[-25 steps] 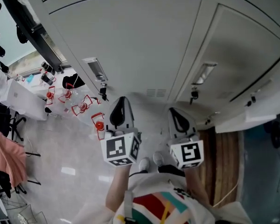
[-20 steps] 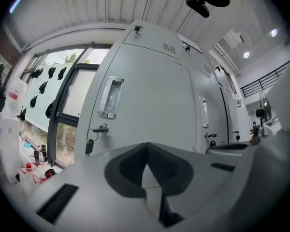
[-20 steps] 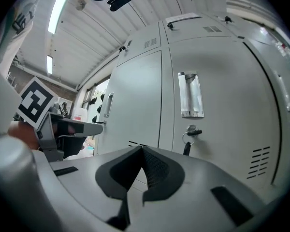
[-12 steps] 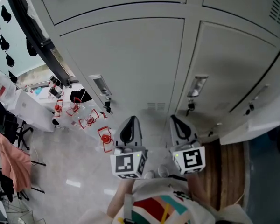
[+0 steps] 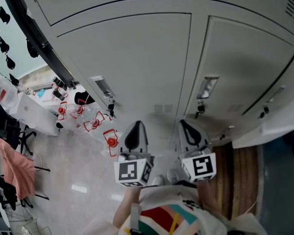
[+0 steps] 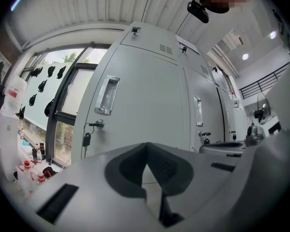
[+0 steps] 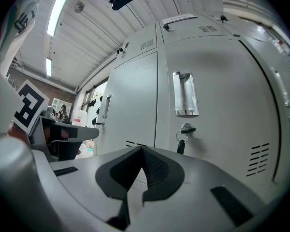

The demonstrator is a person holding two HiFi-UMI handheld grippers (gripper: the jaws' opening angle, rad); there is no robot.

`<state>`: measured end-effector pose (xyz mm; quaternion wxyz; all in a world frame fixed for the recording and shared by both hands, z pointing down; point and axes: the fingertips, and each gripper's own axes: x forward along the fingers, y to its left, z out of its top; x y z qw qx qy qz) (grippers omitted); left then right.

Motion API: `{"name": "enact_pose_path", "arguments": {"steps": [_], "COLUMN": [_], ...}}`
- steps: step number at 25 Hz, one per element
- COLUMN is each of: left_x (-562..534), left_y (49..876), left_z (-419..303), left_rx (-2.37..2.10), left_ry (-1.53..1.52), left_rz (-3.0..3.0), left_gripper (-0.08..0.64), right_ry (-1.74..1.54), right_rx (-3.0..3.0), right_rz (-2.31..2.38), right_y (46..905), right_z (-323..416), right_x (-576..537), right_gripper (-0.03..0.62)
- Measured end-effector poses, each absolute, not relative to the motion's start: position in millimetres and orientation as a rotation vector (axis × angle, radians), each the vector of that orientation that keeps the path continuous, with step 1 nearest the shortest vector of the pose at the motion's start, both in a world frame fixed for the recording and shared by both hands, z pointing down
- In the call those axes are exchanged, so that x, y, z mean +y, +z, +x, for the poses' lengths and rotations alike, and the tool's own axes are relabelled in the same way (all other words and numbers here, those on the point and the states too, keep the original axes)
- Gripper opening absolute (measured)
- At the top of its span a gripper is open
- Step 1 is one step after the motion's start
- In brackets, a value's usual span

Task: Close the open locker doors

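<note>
Grey locker doors fill the head view. The left door [image 5: 137, 58] lies flush, with a chrome handle [image 5: 102, 86] and a key [image 5: 110, 110] hanging in its lock. The door to its right [image 5: 240, 67] also looks flush, with its own handle [image 5: 207, 87]. At the far right a pale door edge [image 5: 264, 127] juts out from the row. My left gripper [image 5: 134, 136] points at the left door, shut and empty, a little short of it [image 6: 146, 149]. My right gripper [image 5: 190, 133] points at the second door, shut with nothing held [image 7: 142, 153].
A window with a black frame [image 5: 34, 38] stands at the left. Below it is a white table [image 5: 29, 111] with bottles and red wire items [image 5: 95, 124]. A pink cloth [image 5: 12, 165] hangs lower left. A wooden strip of floor [image 5: 240, 175] runs by the jutting door.
My left gripper has drawn slightly back from the left door, and the head view has tilted to take in more of the lockers. The right gripper has kept its place.
</note>
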<state>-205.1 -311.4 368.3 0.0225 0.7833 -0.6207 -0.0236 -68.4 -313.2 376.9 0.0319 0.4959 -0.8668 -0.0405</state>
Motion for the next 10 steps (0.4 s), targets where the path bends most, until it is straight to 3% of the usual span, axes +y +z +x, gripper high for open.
{"name": "enact_pose_path", "arguments": {"steps": [10], "left_x": [-310], "left_y": [388], "left_z": [-212], "left_rx": [-1.982], "left_ry": [0.102], "left_rz": [2.308], "left_gripper": [0.005], "right_ry": [-0.145], "right_rx": [-2.704], "right_rz": [1.497], "right_y": [376], "right_z": [-71], "right_x": [-310], "right_gripper": [0.005]}}
